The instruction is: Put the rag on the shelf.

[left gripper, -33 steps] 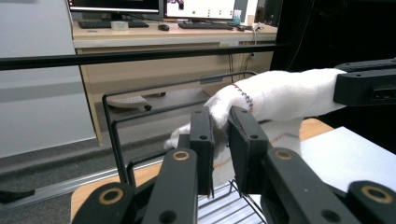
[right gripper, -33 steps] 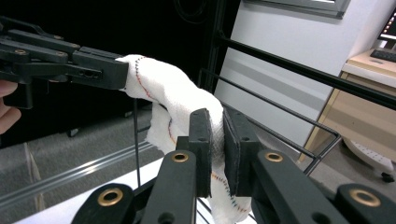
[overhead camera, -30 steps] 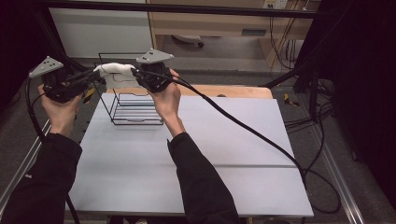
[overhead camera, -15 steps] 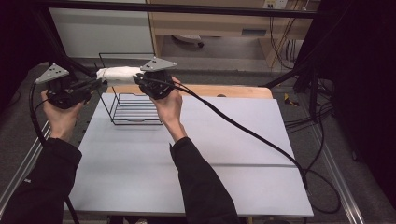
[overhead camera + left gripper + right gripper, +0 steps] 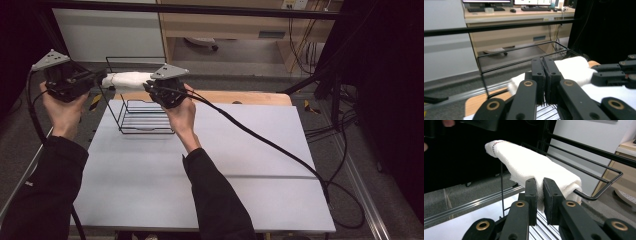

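Observation:
A rolled white towel (image 5: 127, 79) hangs in the air over the rim of a black wire basket (image 5: 145, 122). My right gripper (image 5: 148, 86) is shut on its right end; in the right gripper view the pads pinch the white towel (image 5: 531, 162) at my right gripper (image 5: 540, 182). My left gripper (image 5: 102, 80) sits just off the towel's other end. Its jaws have just been closing and now meet at my left gripper (image 5: 543, 61) with nothing between them. The towel (image 5: 574, 67) lies behind them, by the basket's rim (image 5: 516, 49).
The basket stands at the far left of a white table (image 5: 250, 150), in front of a wooden board (image 5: 240, 97). A thick black cable (image 5: 260, 140) trails from the right gripper across the table. A black frame bar (image 5: 200, 9) crosses overhead.
My left gripper has drawn back to the left and slightly up, off the towel's end, and its jaws have come together. The right gripper still holds the towel in much the same place.

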A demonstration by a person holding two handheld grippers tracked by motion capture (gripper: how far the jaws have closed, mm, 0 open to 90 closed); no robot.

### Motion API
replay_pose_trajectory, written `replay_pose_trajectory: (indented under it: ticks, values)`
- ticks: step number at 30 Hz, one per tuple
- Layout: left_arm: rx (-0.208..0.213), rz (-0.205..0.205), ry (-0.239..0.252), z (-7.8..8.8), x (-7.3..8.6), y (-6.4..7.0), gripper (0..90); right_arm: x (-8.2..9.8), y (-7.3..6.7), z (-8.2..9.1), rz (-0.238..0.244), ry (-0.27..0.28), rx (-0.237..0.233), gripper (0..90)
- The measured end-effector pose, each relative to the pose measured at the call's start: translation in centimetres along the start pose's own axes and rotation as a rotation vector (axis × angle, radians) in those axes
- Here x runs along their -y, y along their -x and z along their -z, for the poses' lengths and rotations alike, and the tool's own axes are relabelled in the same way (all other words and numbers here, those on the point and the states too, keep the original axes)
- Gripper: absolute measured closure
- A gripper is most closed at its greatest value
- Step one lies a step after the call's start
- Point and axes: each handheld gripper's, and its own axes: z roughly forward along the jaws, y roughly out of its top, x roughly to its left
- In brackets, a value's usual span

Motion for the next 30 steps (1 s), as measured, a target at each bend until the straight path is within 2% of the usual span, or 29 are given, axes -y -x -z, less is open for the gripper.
replay_pose_trajectory:
  ticks: [5,8,12,16,17,19,21,22,26,30]
  values:
    - [0.031,0.007,-0.086,-1.1,1.2,0.1,88.9,0.0,-0.1,0.1,0.016,-0.004,-0.001,81.8]
    - [0.04,0.015,-0.094,-1.3,2.3,0.0,89.0,0.0,0.0,0.2,0.011,-0.009,-0.01,80.7]
    - [0.026,0.001,-0.113,-1.5,3.1,-0.1,89.0,-0.3,0.0,0.6,-0.004,-0.01,-0.029,73.5]
    - [0.019,0.001,-0.116,-1.8,3.5,-0.1,89.1,-0.9,0.1,1.2,-0.022,0.029,-0.046,67.7]
    - [0.019,0.002,-0.119,-2.0,3.6,-0.2,89.1,-1.1,0.1,1.3,-0.027,0.037,-0.05,68.6]
    - [0.012,0.001,-0.122,-2.2,3.8,-0.1,89.1,-1.3,0.3,1.3,-0.05,0.031,-0.062,78.0]
    - [0.007,0.0,-0.129,-2.5,4.0,-0.1,89.1,-1.0,0.5,1.0,-0.072,-0.009,-0.063,85.1]
    - [0.005,-0.003,-0.133,-2.6,4.1,-0.1,89.1,-0.8,0.5,0.8,-0.065,-0.033,-0.06,86.8]
    - [-0.007,-0.004,-0.136,-3.1,4.4,-0.1,89.0,0.3,0.2,-0.3,-0.043,-0.092,-0.037,88.8]
    - [-0.012,0.002,-0.131,-3.5,4.7,-0.3,88.8,0.8,0.4,-1.1,-0.054,-0.111,-0.01,88.7]
